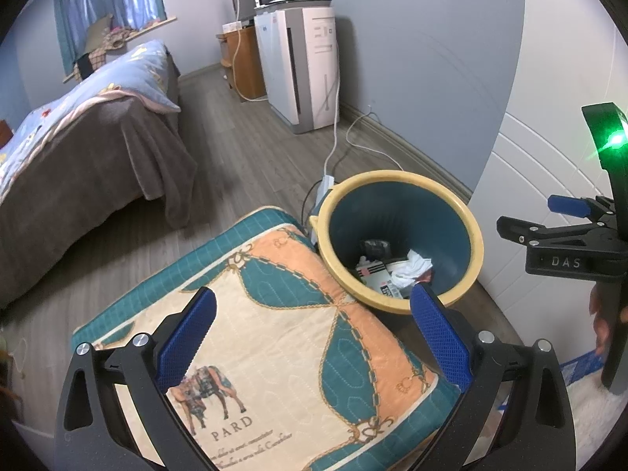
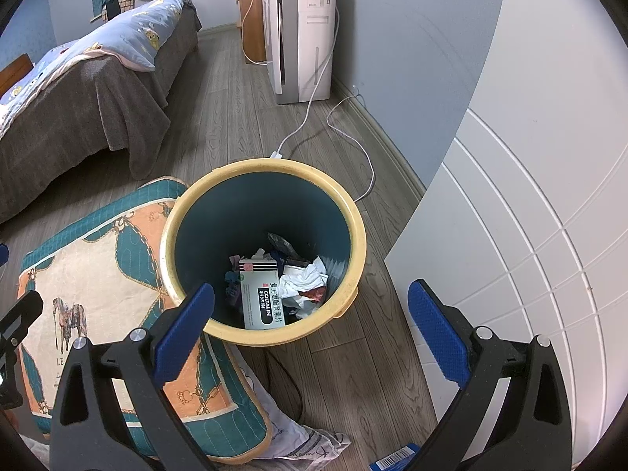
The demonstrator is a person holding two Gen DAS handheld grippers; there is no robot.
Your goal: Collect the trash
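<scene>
1. Trash, left wrist view: a bin [image 1: 400,239] with a yellow rim and dark blue inside is seen on the wood floor, touching the far corner of a patterned cushion [image 1: 274,337]. At its bottom lie a crumpled white paper [image 1: 412,269], cartons and a dark wrapper. The paper is judged light and soft, best pinched at a raised fold. The left gripper [image 1: 310,337] is held wide apart above the cushion; nothing is held or touched by its blue pads. The right gripper [image 1: 565,231] is seen side-on at the right edge, and its opening cannot be told from this view.

2. Trash, right wrist view: the same bin [image 2: 263,247] is looked into from above. A white and grey medicine box [image 2: 261,294] leans against the near wall, beside the crumpled paper [image 2: 304,280]. The box is judged light, stiff and smooth, best taken across its narrow sides. A flat printed paper [image 2: 314,445] lies on the floor at the cushion's [image 2: 110,314] near edge; it is judged thin and limp, and hard to lift except by an edge. The right gripper [image 2: 310,333] is spread wide and empty, its left pad in front of the bin's rim; contact cannot be told.
</scene>
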